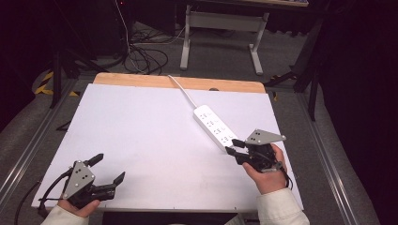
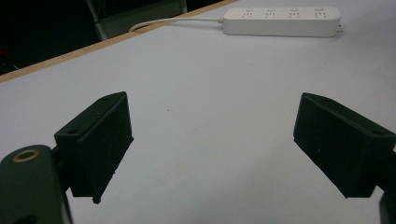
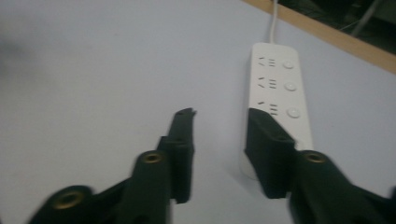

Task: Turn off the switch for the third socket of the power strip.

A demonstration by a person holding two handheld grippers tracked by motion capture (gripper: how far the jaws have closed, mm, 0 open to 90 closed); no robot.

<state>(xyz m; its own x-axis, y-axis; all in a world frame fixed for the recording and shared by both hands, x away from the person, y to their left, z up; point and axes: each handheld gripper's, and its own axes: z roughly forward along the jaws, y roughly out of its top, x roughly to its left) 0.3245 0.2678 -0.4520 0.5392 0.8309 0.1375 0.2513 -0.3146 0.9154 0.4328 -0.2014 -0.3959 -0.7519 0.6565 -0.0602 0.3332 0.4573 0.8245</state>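
Two grippers over a white table [image 1: 141, 136]: left gripper [image 1: 109, 168] wide open, empty; right gripper [image 3: 219, 140], seen closer, narrowly open beside the power strip [image 3: 275, 93], gripping nothing.

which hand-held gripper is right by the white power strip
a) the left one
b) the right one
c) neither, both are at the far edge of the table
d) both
b) the right hand-held gripper sits at the near end of the white power strip, while the left hand-held gripper is over bare tabletop at the near left corner, well apart from it.
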